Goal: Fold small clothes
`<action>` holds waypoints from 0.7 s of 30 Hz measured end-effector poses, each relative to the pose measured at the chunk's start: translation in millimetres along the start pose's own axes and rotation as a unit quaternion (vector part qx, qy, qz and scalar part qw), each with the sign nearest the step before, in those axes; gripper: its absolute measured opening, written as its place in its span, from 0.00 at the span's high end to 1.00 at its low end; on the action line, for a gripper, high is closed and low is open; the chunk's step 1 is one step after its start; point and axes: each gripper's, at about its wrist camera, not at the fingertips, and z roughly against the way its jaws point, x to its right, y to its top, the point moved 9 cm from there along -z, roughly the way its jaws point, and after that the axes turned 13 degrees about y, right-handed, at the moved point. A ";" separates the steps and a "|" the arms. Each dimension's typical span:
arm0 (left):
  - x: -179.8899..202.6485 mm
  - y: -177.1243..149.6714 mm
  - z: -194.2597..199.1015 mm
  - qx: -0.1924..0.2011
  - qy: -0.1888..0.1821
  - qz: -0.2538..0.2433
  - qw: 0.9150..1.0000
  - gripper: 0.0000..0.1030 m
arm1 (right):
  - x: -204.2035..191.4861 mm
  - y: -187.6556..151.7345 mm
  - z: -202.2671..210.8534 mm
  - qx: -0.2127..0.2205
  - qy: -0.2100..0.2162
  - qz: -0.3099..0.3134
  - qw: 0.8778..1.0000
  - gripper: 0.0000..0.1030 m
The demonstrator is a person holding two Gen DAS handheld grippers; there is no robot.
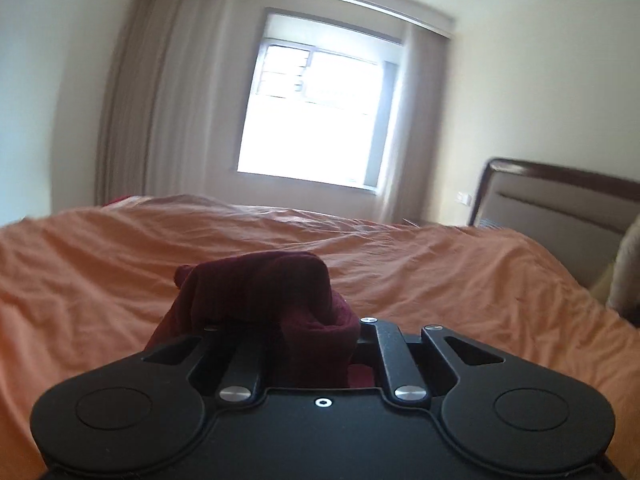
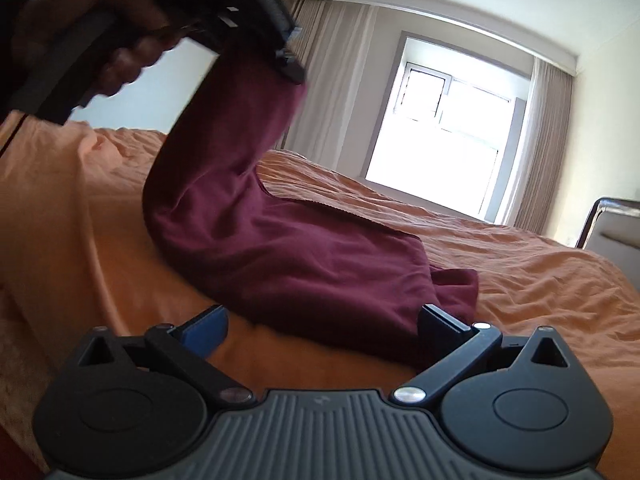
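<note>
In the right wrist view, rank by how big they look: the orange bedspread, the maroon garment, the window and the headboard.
1. Orange bedspread
2. Maroon garment
3. Window
4. Headboard, cut off by the frame edge

The garment lies near the camera, so its apparent lead over the window is unsure.

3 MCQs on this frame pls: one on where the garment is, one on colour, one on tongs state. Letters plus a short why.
1. Where does the garment's low end lie?
A. on the bed
B. on the floor
C. on the windowsill

2. What colour is the garment?
A. white
B. maroon
C. green

3. How are the right tongs?
A. shut on the garment
B. out of view
C. open

Answers:
1 A: the garment trails down onto the orange bed while the left tongs hold its top end up.
2 B: the cloth is dark red in both views.
3 C: the right tongs have their fingers spread wide beside the fabric's edge.
</note>
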 end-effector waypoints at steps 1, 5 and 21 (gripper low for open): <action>22.8 4.1 0.7 0.007 -0.020 -0.036 0.999 0.88 | 0.3 -4.8 8.0 -0.003 -0.001 0.003 1.000 0.00; 114.8 -12.2 12.5 0.029 -0.104 -0.159 0.981 0.87 | 4.0 -28.9 39.4 -0.025 -0.015 0.002 1.000 0.00; 167.1 -108.3 -7.6 -0.093 -0.218 -0.141 0.961 0.50 | 29.3 -54.8 59.1 -0.041 -0.052 -0.078 0.995 0.00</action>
